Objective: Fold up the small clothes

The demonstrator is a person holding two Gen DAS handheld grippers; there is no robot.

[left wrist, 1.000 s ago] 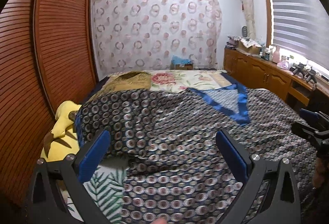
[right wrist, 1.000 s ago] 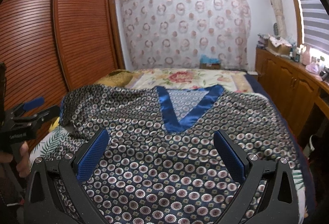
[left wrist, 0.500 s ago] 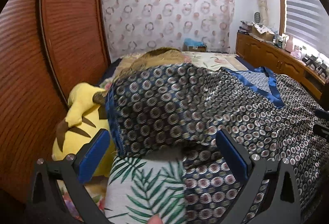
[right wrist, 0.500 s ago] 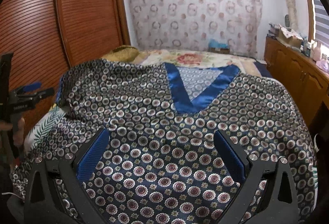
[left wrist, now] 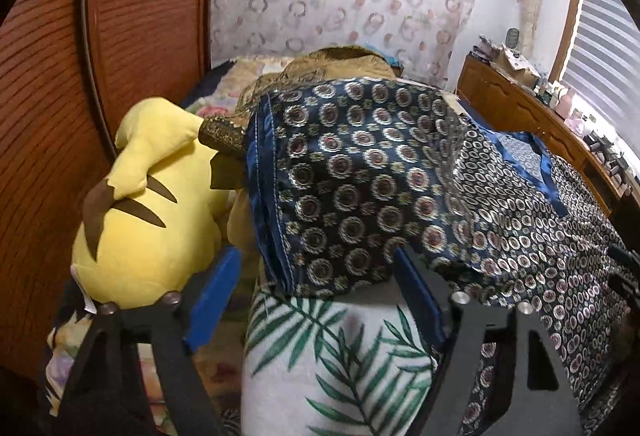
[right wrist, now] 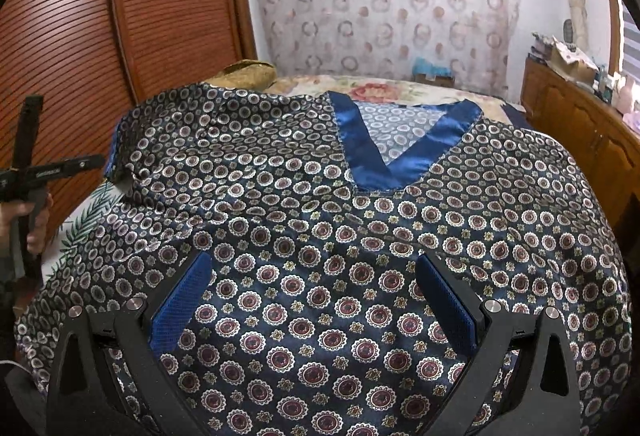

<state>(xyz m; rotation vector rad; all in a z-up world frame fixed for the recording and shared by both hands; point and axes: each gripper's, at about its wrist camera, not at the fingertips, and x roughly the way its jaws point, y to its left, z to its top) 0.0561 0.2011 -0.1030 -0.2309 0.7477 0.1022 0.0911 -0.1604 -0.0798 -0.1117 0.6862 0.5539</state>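
A navy satin top with ring medallions [right wrist: 360, 236] and a blue V-neck band [right wrist: 400, 160] lies spread on the bed. Its left sleeve, hemmed in blue [left wrist: 344, 188], drapes over a white pillow with green leaves [left wrist: 340, 368]. My left gripper [left wrist: 316, 292] is open, its blue pads either side of the sleeve's lower edge, just above the pillow. My right gripper [right wrist: 312, 300] is open and empty, low over the top's lower front. The left gripper also shows at the left edge of the right wrist view [right wrist: 48, 172], held by a hand.
A yellow plush toy [left wrist: 148, 204] lies left of the sleeve beside the brown slatted wardrobe [left wrist: 80, 76]. A gold-brown cloth [left wrist: 340, 64] lies behind the sleeve. A wooden cabinet with clutter [right wrist: 580, 116] runs along the right. A patterned curtain [right wrist: 380, 4] hangs behind the bed.
My left gripper has swung left and closed in on the sleeve; plush toy and leaf pillow now fill its view. My right gripper has moved lower and closer to the top.
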